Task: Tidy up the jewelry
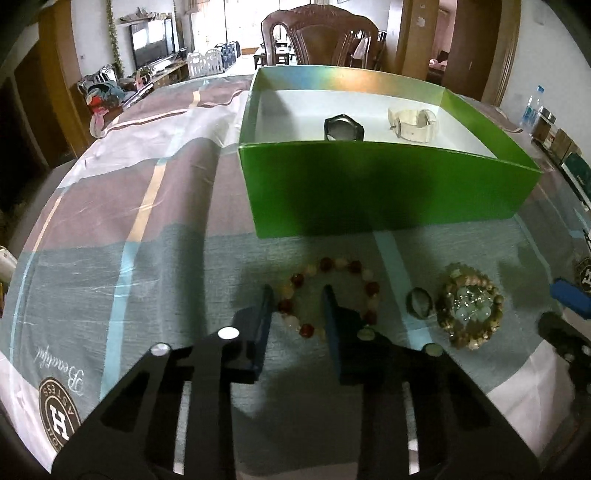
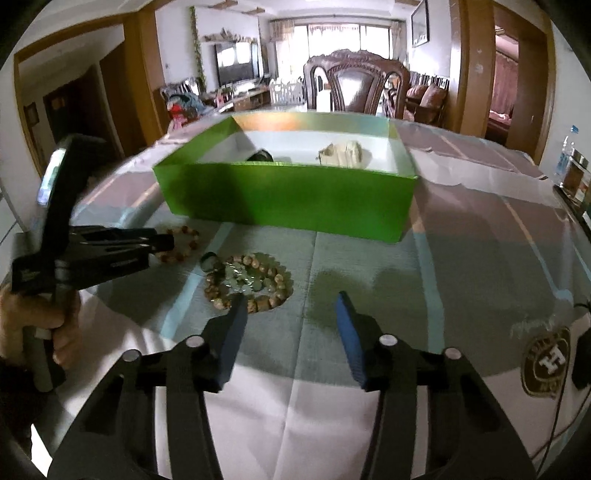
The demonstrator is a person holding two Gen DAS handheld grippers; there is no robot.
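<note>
As seen from both wrist cameras, all places are given relative to the green box [image 1: 369, 192], which stood on a striped tablecloth [image 1: 110, 221].

Nearest the viewer, on the near side of the box and well short of its front wall, the left gripper [image 1: 297, 288] pointed down at a bracelet of red and cream beads [image 1: 373, 287] lying flat on the cloth. Its jaws stood narrow and straddled the near-left arc of that bracelet. Cloth showed on either side of the beads, so the claw had not clamped them. In the right wrist view a hand [image 2: 44, 317] held this gripper's handle.

Along the same near side of the box, further toward the right end of its front wall, lay a small ring [image 1: 419, 301]. Just beside the ring lay a coil of brown beads [image 1: 484, 291] around a pale green pendant. The right gripper [image 2: 290, 299] hung over the cloth before the box with its jaws spread and nothing between them. Its left fingertip overlapped the near edge of the coil in that view; whether it touched could not be told.

Inside the box, on its white floor, lay a black watch [image 1: 343, 127] and, apart from it toward the right wall, a white watch [image 1: 413, 123].

Beyond the far wall of the box stood a dark wooden chair [image 1: 317, 33].
</note>
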